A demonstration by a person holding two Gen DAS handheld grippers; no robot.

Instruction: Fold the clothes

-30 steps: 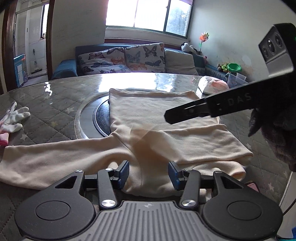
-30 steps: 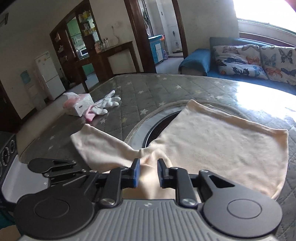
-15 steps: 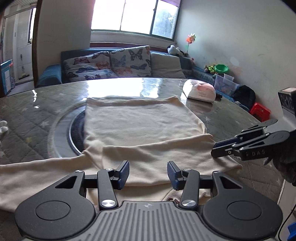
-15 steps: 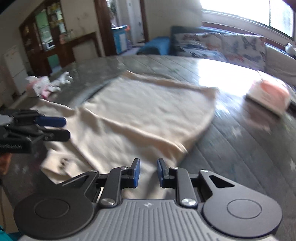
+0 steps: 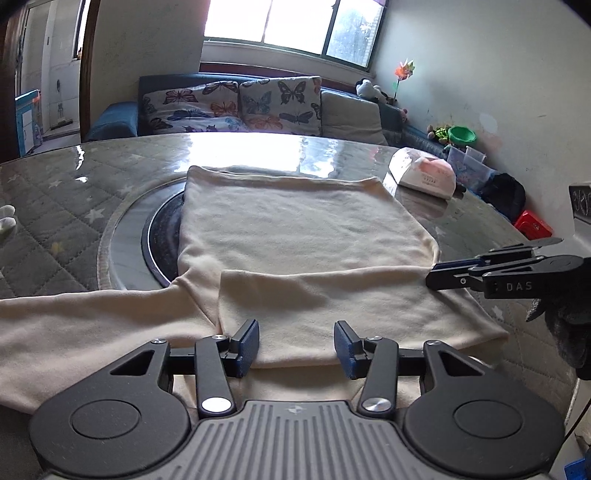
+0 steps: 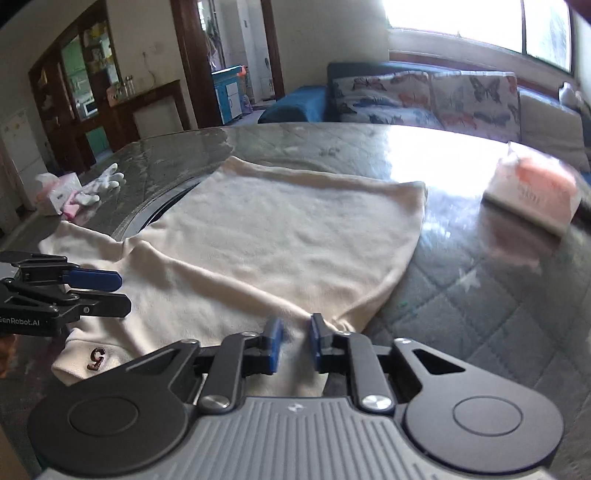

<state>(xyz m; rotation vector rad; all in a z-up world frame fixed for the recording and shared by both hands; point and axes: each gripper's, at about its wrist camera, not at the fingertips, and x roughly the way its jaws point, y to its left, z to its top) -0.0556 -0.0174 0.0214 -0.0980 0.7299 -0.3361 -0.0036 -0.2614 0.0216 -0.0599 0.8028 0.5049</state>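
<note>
A brown "5" on the cream garment [image 6: 258, 243] is shown only in the right view. "DAS" is read on the right tool [image 5: 439, 275] in the left view. The left tool [image 5: 295, 343] is held wide above the cloth; the right one is kept narrow, gripping nothing.

Daylight pours through the wide, overexposed window [image 5: 284, 27] behind the sofa, throwing white glare across the glossy glass-topped table [image 5: 258, 147]. Fisheye bending curves the edges and darkens the corners. The right wrist view is softly motion-blurred, especially the pink-and-white tissue pack [image 6: 532, 188].
</note>
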